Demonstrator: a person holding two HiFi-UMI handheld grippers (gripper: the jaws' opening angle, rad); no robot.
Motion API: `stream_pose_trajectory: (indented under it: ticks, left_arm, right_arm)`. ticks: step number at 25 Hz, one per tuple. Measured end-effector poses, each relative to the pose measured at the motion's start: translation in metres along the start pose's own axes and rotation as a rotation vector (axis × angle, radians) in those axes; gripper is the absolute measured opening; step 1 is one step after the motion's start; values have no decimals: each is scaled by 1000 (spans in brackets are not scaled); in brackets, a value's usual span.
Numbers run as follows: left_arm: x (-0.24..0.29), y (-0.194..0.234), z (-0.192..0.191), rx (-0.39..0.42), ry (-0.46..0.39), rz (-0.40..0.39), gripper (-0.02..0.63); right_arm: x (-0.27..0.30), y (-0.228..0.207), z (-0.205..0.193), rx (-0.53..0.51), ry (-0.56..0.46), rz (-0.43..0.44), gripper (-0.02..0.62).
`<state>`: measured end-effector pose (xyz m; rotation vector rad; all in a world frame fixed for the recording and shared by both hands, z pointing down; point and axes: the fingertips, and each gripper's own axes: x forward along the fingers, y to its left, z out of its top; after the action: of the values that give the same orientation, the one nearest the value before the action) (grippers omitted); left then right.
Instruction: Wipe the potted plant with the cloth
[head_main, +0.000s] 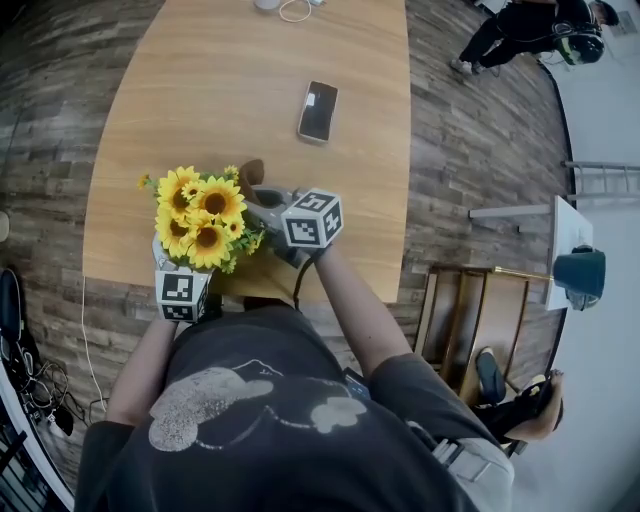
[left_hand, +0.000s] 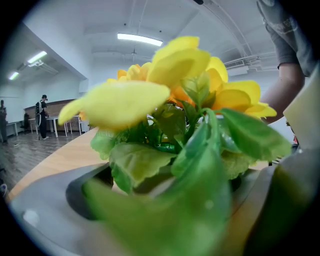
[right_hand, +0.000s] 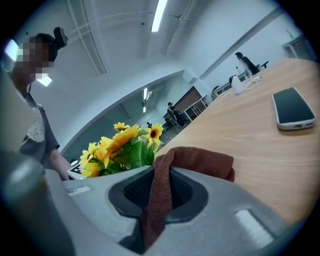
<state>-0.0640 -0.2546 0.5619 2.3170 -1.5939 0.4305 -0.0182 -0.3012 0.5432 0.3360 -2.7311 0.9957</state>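
The potted plant (head_main: 205, 220) is a bunch of yellow sunflowers with green leaves at the near left corner of the wooden table (head_main: 250, 70). My left gripper (head_main: 183, 272) sits just under the blooms. In the left gripper view its jaws stand either side of the plant (left_hand: 170, 100), and leaves hide the pot. My right gripper (head_main: 268, 202) is shut on a brown cloth (right_hand: 200, 161), pinched between the pads. The cloth (head_main: 251, 174) hangs just right of the flowers (right_hand: 125, 147), close to them; I cannot tell whether it touches.
A black phone (head_main: 318, 110) lies on the table beyond the plant, also in the right gripper view (right_hand: 292, 110). A white cable (head_main: 290, 10) lies at the far edge. A wooden frame (head_main: 470, 320) stands right of the table, and a person (head_main: 520, 30) is far off.
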Motion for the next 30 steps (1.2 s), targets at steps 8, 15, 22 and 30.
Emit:
stream_pose_trajectory:
  ticks: [8, 15, 22, 30]
  left_arm:
    - [0, 3, -13, 31, 8, -57, 606]
    - [-3, -3, -6, 51, 20, -138, 604]
    - [-9, -3, -12, 148, 11, -157, 603]
    - [-40, 12, -20, 154, 2, -93, 606]
  right_arm:
    - [-18, 24, -27, 67, -56, -28, 43]
    - [-22, 51, -47, 88, -83, -43, 43]
    - [-26, 59, -55, 82, -116, -107, 43]
    - [-23, 75, -59, 76, -128, -126, 43]
